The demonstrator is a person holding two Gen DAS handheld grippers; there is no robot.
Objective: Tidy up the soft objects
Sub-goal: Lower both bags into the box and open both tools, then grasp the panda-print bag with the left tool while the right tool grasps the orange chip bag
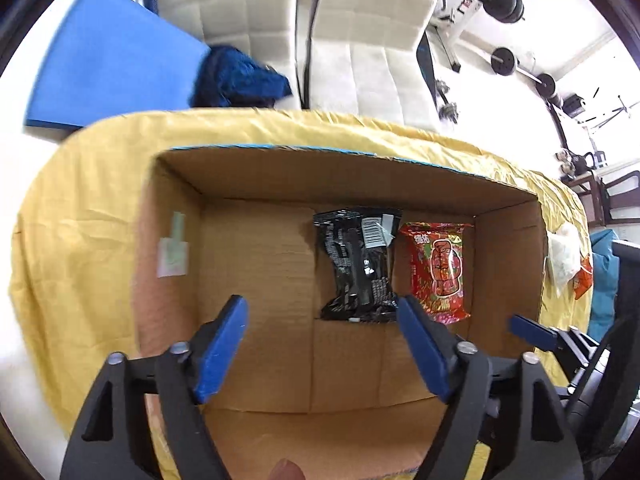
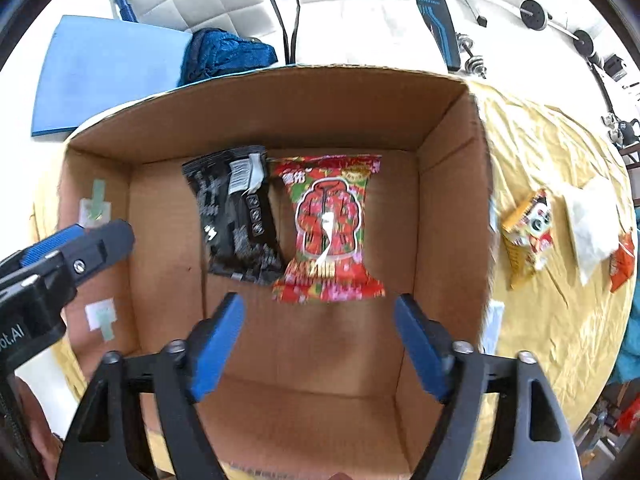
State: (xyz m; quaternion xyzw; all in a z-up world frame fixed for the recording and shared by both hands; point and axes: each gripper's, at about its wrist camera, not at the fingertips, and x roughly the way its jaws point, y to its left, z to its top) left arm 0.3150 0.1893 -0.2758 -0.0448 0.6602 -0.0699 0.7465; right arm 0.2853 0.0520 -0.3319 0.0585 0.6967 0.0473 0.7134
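An open cardboard box [image 1: 256,264] [image 2: 452,208] stands on a yellow cloth. On its floor a black snack packet [image 1: 356,268] [image 2: 236,216] lies beside a red flowered packet [image 1: 438,270] [image 2: 328,232]. My left gripper [image 1: 322,312] hangs open and empty above the box, just short of the black packet. My right gripper [image 2: 320,308] hangs open and empty above the box, just short of the red packet. Outside the box to the right lie a yellow packet [image 2: 526,236], a white packet [image 2: 590,224] [image 1: 564,256] and an orange-red packet [image 2: 624,260] [image 1: 584,276].
The yellow cloth [image 1: 80,208] [image 2: 560,320] covers the table. Behind it stand white quilted chairs [image 1: 376,40], a blue mat [image 1: 104,60] and a dark blue bag [image 1: 240,78]. Weights [image 1: 506,4] lie at the far right. The other gripper's blue finger [image 1: 528,326] [image 2: 52,246] shows in each view.
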